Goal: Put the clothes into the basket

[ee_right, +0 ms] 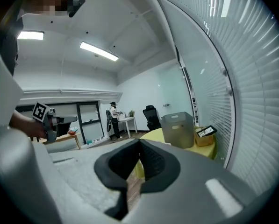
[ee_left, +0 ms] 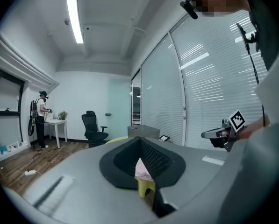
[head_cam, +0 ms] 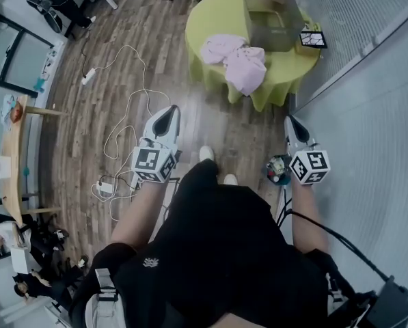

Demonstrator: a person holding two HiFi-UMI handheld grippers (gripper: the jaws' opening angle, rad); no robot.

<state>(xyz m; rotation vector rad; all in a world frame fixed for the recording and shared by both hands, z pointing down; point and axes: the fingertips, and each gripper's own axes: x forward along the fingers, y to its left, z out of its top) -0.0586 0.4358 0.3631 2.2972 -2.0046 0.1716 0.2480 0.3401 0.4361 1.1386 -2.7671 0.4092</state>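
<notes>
The clothes (head_cam: 234, 60) are lying in a loose pink heap at the near edge of the round desk (head_cam: 214, 12), in the upper middle of the head view, with one fold hanging over the rim towards the floor (head_cam: 121, 80); the basket (head_cam: 272, 16) is standing just behind them on the same desk, towards the upper right, with its mouth facing up. Both tools are hovering in the middle of the frame, well apart from the desk and pointing towards it; the left tool (head_cam: 167, 117) is showing its jaws meeting at the tips with nothing between them, and in its own view the clothes (ee_left: 142, 171) are only peeking through the gap below those tips; the right tool (head_cam: 291, 123) is likewise closed and gripping nothing, with the basket (ee_right: 178, 129) sitting right of centre in its view. The heap is looking soft, light and limp, so it is likely going to sag, stretch and trail when lifted, not come up as one piece; it is probably neither slippery nor fragile. A raised, bunched fold near the top of the heap is seeming the best hold, since the pads would be biting several layers there; whether it is one garment or several I cannot tell.
</notes>
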